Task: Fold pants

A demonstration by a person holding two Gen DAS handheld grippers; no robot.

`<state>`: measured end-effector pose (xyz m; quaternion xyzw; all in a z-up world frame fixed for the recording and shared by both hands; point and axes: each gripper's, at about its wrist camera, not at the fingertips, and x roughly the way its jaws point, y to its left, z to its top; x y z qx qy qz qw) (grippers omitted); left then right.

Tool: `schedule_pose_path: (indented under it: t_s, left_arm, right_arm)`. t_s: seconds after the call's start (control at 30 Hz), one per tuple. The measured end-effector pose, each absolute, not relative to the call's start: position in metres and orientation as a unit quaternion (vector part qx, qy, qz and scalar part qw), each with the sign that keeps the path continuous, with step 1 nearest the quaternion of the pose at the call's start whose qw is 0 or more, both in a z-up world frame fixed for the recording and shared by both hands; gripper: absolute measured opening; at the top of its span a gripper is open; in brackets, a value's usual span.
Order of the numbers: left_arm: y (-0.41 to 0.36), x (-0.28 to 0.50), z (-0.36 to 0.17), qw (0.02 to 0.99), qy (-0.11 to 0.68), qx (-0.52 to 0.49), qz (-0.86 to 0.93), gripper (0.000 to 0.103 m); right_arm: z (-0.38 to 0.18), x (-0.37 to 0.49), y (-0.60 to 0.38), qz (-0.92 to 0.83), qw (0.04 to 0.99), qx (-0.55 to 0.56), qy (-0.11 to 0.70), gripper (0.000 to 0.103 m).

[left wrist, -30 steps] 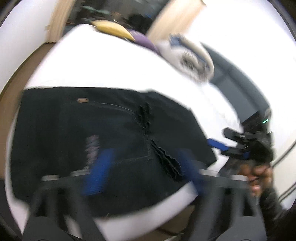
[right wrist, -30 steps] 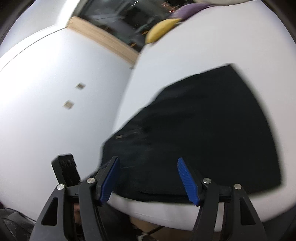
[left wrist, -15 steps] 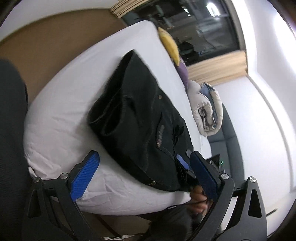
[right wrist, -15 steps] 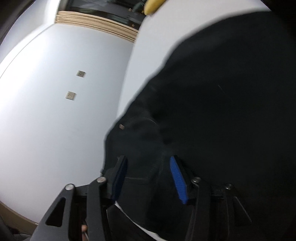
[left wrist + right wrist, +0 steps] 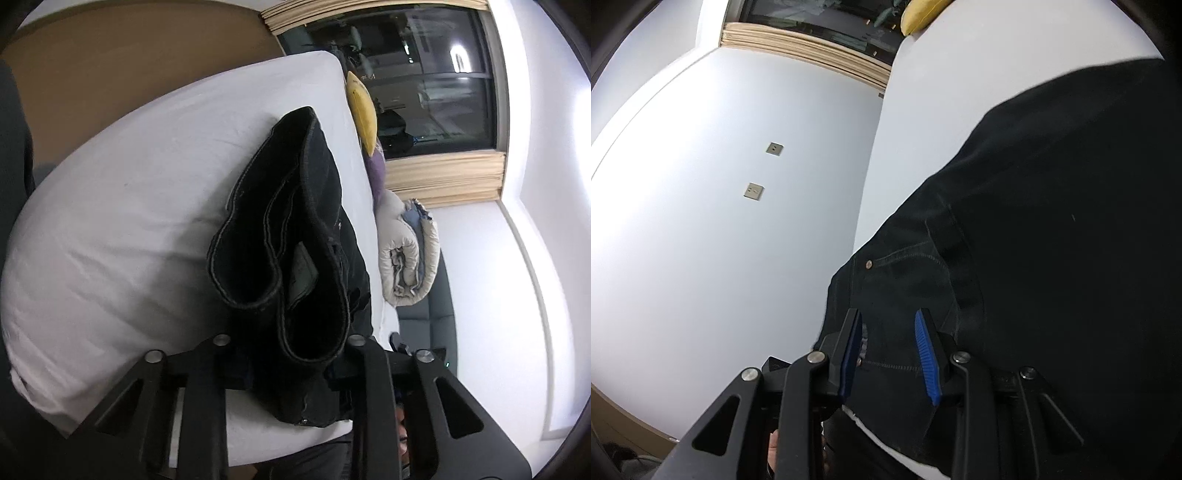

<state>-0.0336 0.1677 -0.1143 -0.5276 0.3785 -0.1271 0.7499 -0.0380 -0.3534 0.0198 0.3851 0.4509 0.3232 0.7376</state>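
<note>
In the left wrist view, the black pants [image 5: 295, 236] lie folded in a thick bundle on the white mattress [image 5: 129, 229], close to its near edge and toward its right side, with a rolled blanket [image 5: 406, 258] and a yellow cushion [image 5: 364, 110] along the far right edge. The left gripper [image 5: 288, 350] sits at the near end of the bundle with the stacked layers filling the space between its fingers; its pads are hidden by cloth, so whether it is clamped on them cannot be told. The bundle's long axis runs straight away from this gripper, toward the far edge of the mattress. In the right wrist view, the pants [image 5: 1034, 240] fill the right half of the picture, and the right gripper [image 5: 888, 354] stands partly open over the waistband near a rivet, pads apart, holding nothing visibly. Both grippers are at the pants' near end, the left appearing the more deeply engaged, so it seems better placed to carry the next fold.
</note>
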Motion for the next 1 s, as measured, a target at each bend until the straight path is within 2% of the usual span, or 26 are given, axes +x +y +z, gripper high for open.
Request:
schedule_pose_path:
  t_s: [0.13, 0.23, 0.4, 0.67, 0.7, 0.77, 0.83, 0.87, 1.0]
  left_arm:
    - [0.163, -0.028, -0.096, 0.781, 0.37, -0.486, -0.131, 0.018]
    - [0.157, -0.024, -0.084, 0.796, 0.362, -0.466, -0.137, 0.017]
    - [0.137, -0.017, -0.058, 0.829, 0.351, -0.411, -0.144, 0.016]
    - [0.059, 0.006, 0.025, 0.887, 0.323, -0.269, -0.191, 0.016]
    - [0.041, 0.011, 0.036, 0.893, 0.322, -0.237, -0.206, 0.016]
    - [-0.002, 0.021, 0.052, 0.9, 0.321, -0.185, -0.228, 0.016]
    - [-0.059, 0.033, 0.057, 0.9, 0.333, -0.117, -0.257, 0.016]
    - [-0.084, 0.038, 0.054, 0.897, 0.34, -0.09, -0.268, 0.016]
    - [-0.173, 0.052, 0.011, 0.871, 0.387, 0.01, -0.301, 0.016]
  right_arm:
    - [0.009, -0.017, -0.345, 0.286, 0.737, 0.342, 0.508, 0.033]
    - [-0.006, -0.008, -0.347, 0.247, 0.738, 0.333, 0.533, 0.0]
    - [-0.013, -0.005, -0.347, 0.237, 0.741, 0.327, 0.536, 0.0]
    - [-0.018, -0.007, -0.345, 0.245, 0.756, 0.315, 0.519, 0.0]
    - [-0.011, -0.008, -0.352, 0.251, 0.751, 0.32, 0.521, 0.004]
    - [0.01, -0.013, -0.369, 0.261, 0.76, 0.342, 0.487, 0.051]
    - [0.033, -0.026, -0.406, 0.277, 0.773, 0.387, 0.42, 0.073]
    - [0.041, -0.031, -0.423, 0.278, 0.778, 0.4, 0.398, 0.078]
    - [0.03, -0.035, -0.468, 0.299, 0.746, 0.437, 0.405, 0.078]
